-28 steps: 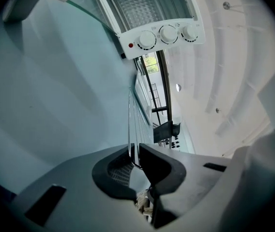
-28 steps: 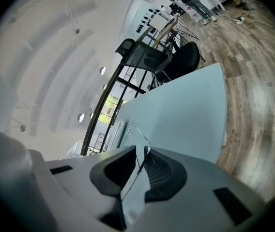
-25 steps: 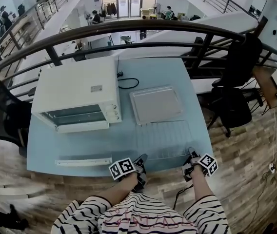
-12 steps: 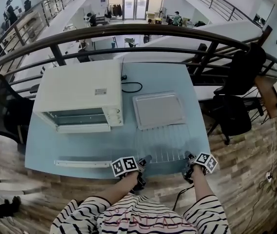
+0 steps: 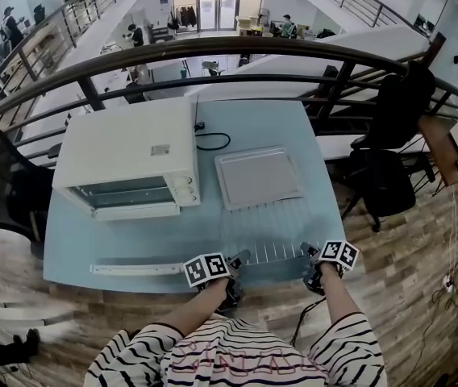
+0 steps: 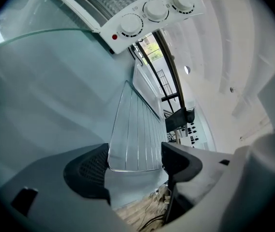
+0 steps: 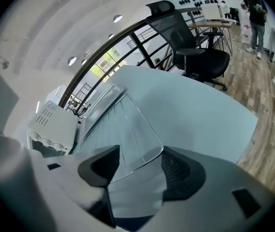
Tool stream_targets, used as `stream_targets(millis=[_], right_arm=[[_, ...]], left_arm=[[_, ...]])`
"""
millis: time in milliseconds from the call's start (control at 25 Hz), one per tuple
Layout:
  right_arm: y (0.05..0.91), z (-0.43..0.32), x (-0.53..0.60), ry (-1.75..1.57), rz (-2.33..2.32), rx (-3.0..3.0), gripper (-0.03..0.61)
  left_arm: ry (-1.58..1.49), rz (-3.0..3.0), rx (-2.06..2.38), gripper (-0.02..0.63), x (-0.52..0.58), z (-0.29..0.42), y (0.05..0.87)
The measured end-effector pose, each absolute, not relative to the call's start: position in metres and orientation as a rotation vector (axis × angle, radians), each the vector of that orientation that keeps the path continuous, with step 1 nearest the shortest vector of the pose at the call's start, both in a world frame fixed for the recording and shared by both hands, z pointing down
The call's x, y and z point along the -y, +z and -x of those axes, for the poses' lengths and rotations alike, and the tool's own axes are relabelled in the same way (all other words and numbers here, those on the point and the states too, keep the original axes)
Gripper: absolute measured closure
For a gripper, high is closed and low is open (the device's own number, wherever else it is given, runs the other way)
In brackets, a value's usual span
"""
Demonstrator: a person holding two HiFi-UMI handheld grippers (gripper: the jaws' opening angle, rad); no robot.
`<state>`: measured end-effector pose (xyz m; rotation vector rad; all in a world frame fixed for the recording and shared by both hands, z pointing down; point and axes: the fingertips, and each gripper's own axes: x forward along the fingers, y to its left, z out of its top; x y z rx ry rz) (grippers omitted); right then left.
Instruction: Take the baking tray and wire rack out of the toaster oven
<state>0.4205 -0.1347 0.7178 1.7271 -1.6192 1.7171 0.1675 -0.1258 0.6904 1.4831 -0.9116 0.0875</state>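
With the rack (image 5: 269, 230) flat on the counter (image 5: 132, 244) beside the tray (image 5: 259, 177), both grippers, left (image 5: 235, 260) and right (image 5: 306, 251), have just been opening, pads clear of its near corners, so each should back straight off without snagging wire.

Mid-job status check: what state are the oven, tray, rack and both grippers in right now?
oven: door open.
tray: out, flat on the table, right of the oven.
rack: out, flat on the table, nearer the person than the tray.
left gripper: open; jaws have just been opening; rack's near edge between them, pads off it.
right gripper: open; jaws have just been opening; rack's corner between them, pads off it.
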Motion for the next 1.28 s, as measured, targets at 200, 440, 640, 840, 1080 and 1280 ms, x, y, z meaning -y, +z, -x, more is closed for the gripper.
stream_targets(millis=[200, 440, 640, 840, 1080, 1280], right_arm=[[0.719, -0.416, 0.128, 1.65, -1.627, 1.606, 0.296], [0.72, -0.419, 0.119, 1.625, -1.508, 1.57, 0.278], [0.72, -0.422, 0.113, 1.599, -1.509, 1.57, 0.277], [0.715, -0.416, 0.111, 1.591, -1.555, 1.614, 0.276], [0.69, -0.408, 0.106, 1.615, -1.708, 1.726, 0.278], [0.658, -0.403, 0.1, 1.629, -1.861, 1.865, 0.279]], left_arm=[[0.122, -1.5, 0.93, 0.281, 0.124, -0.164, 0.69], [0.129, -1.505, 0.933, 0.281, 0.12, -0.163, 0.69], [0.142, -1.512, 0.932, 0.275, 0.112, -0.162, 0.691], [0.137, -1.508, 0.933, 0.273, 0.108, -0.156, 0.689], [0.101, -1.536, 0.927, 0.27, 0.101, -0.149, 0.681], [0.05, -1.627, 0.943, 0.27, 0.104, -0.146, 0.662]])
